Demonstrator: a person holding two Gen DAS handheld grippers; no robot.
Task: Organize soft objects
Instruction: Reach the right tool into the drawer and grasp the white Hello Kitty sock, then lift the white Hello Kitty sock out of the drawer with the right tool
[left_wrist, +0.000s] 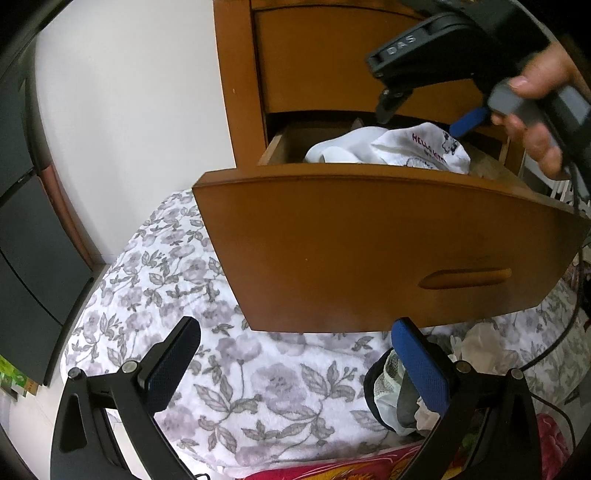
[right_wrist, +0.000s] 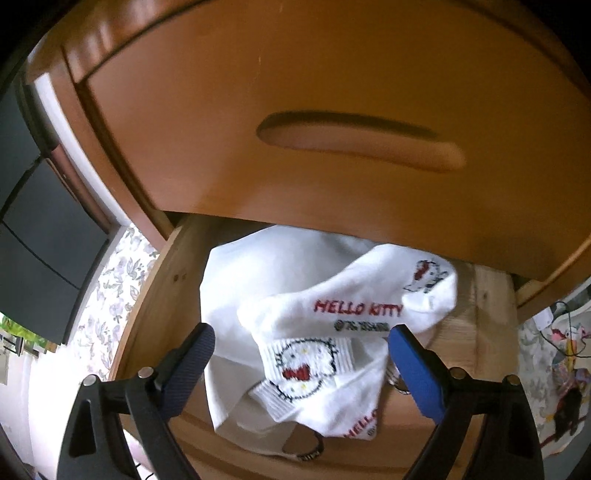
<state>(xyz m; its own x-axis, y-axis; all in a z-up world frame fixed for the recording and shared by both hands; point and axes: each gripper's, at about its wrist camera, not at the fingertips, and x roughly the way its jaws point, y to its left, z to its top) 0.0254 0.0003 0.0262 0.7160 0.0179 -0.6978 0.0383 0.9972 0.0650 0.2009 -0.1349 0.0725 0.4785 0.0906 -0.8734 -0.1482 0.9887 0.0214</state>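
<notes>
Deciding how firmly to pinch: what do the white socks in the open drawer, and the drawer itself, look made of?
White socks: soft knit fabric, probably cotton blend; ribbed cuff and lettering knitted in. Drawer: wood, glossy orange-brown varnished front; paler, seemingly unfinished inside.

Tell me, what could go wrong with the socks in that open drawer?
1. The white Hello Kitty socks are heaped high, so the closed wooden drawer above might snag them when the open wooden drawer slides shut.
2. The open right tongs hang just over the heap and could drag a sock out.
</notes>
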